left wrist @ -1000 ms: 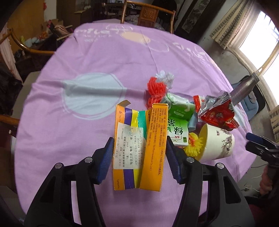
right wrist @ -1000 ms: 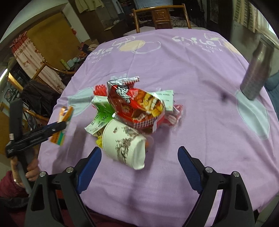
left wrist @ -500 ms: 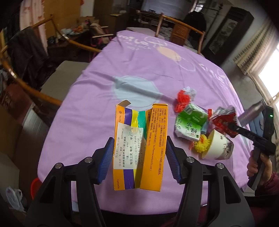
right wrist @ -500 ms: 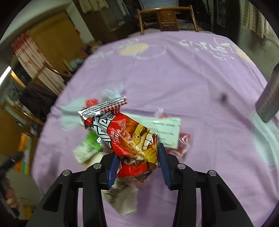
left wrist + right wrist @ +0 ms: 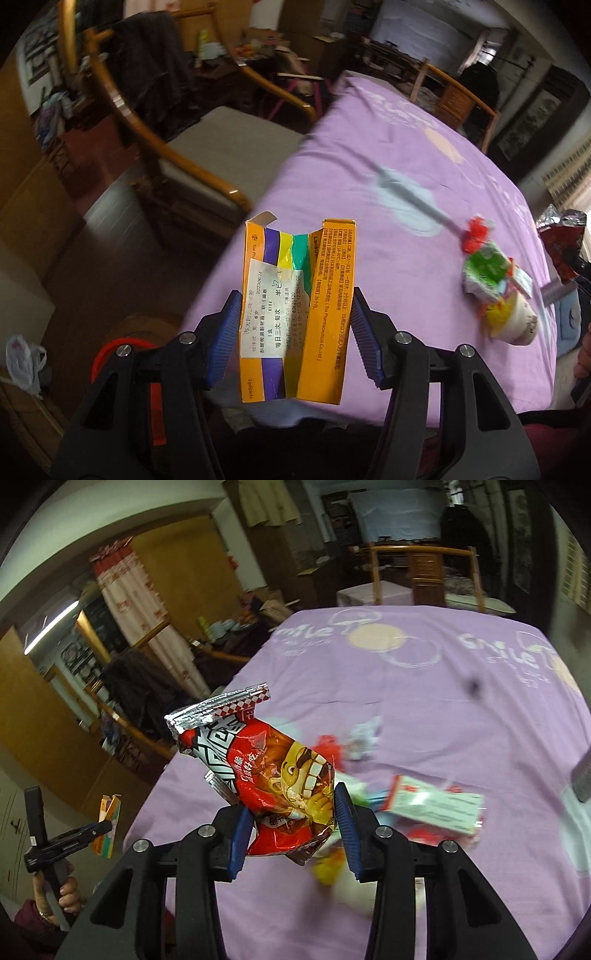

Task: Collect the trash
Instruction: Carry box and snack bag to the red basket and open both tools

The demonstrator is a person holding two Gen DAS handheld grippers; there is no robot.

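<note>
A round table covered by a purple cloth (image 5: 443, 709) is seen in a dim room, with wooden chairs (image 5: 155, 122) at its edge. The left gripper (image 5: 291, 339) is clamped on an opened orange medicine box (image 5: 295, 314), whose two sides are pressed by the blue pads (image 5: 225, 339); the box is held upright off the table's edge, above the floor. The right gripper (image 5: 293, 829) is closed narrowly on a red snack bag (image 5: 273, 771), which is pinched at its lower end and raised above the cloth, its silver seal tilted up and to the left. A small heap of remaining trash (image 5: 495, 284), with a white paper cup (image 5: 517, 325) lying on its side, is left on the cloth near the right edge.
</note>
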